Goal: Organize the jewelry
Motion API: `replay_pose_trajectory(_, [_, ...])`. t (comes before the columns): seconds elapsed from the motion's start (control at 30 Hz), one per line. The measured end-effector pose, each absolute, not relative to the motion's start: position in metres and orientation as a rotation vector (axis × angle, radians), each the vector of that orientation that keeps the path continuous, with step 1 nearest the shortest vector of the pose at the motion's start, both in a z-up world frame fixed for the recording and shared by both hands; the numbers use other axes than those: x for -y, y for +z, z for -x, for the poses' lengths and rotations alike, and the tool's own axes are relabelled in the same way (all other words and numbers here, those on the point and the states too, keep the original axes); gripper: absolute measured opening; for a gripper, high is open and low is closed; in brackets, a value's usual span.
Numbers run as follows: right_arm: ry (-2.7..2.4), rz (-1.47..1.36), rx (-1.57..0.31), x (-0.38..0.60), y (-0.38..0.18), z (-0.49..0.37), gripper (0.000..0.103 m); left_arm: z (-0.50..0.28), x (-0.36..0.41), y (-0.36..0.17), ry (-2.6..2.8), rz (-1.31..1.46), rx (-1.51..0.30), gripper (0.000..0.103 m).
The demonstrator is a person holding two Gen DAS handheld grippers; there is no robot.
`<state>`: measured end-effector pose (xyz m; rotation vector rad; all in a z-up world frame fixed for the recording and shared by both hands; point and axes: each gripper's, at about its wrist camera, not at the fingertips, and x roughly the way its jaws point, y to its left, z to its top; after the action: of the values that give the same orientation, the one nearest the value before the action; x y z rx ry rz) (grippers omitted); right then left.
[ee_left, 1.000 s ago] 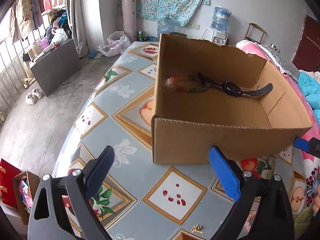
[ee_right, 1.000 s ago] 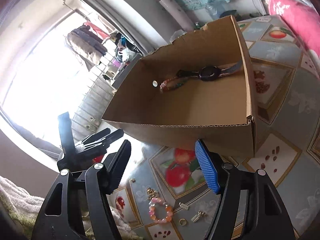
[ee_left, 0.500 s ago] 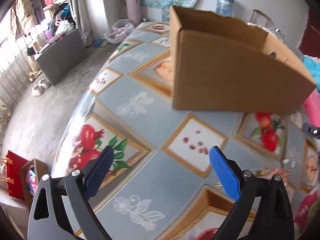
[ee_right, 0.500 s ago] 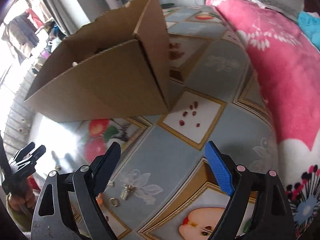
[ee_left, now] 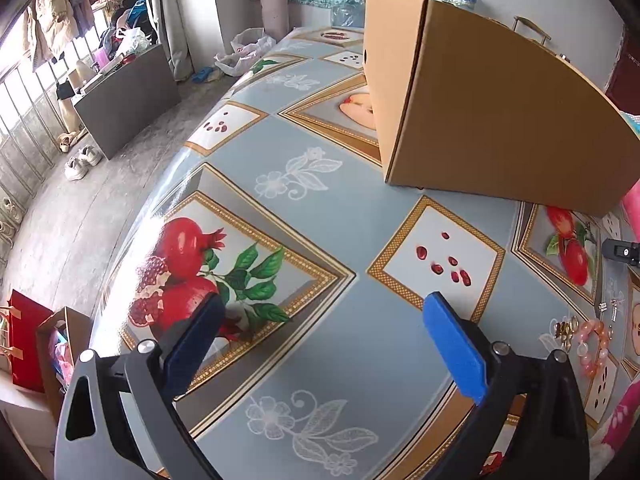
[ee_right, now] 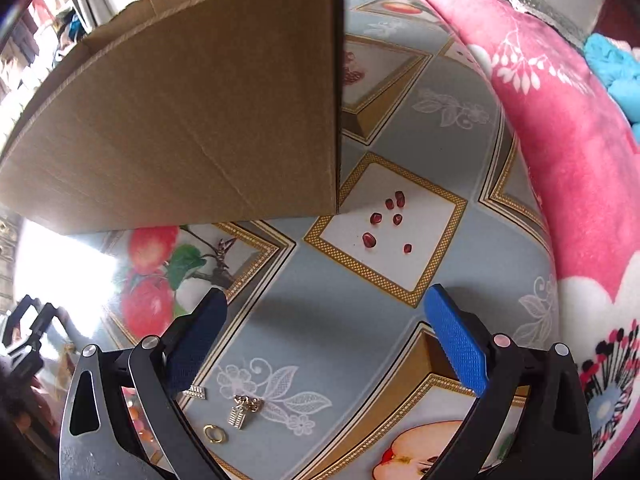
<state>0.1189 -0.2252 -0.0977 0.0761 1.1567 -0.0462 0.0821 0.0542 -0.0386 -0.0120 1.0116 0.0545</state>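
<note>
Jewelry lay scattered on the patterned tablecloth point(ee_left: 340, 208): a pink bead bracelet point(ee_left: 592, 344) near the frame edge, a gold ring point(ee_right: 214, 434) and small clasps point(ee_right: 242, 410) partly hidden behind the right gripper point(ee_right: 322, 340). Both the right and left gripper point(ee_left: 320, 344) were held spread, grasping nothing. The cardboard box point(ee_left: 492, 120) concealed its contents.

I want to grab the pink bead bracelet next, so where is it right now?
The pink bead bracelet lies on the table at the far right edge of the left wrist view, beside small gold pieces.
</note>
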Motion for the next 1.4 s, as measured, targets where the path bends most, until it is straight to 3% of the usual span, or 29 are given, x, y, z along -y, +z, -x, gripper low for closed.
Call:
replay_pose_trajectory(0.43, [-0.034,-0.024,-1.114,0.215,-0.094,-0.117,0.095,-0.08,-0.054,-0.038,0.029,-0.006,-0.979,0.099])
replay_pose_trajectory(0.77, [0.132,-0.135,-0.888,0.227,-0.044,-0.065,0.094,-0.078,-0.058,-0.035,0.017,-0.009,-0.976,0.099])
replay_pose_trajectory(0.9, [0.352,-0.155,-0.858,0.212,-0.027,-0.034,0.08,-0.066,-0.063,-0.018,-0.018,0.016,-0.906,0.097])
replay_pose_trajectory(1.07, [0.613,-0.182,-0.924,0.177,-0.036,-0.014,0.054,-0.041,-0.045,0.005,-0.15,0.016,-0.845,0.095])
replay_pose_trajectory(1.27, [0.636,-0.04,-1.019,0.139,-0.061,-0.014,0.04,-0.025,-0.01,0.006,-0.274,-0.022,-0.855,0.078])
replay_pose_trajectory(1.4, [0.637,0.001,-1.055,0.131,-0.069,-0.014,0.02,-0.019,0.012,0.007,-0.339,-0.088,-0.841,0.064])
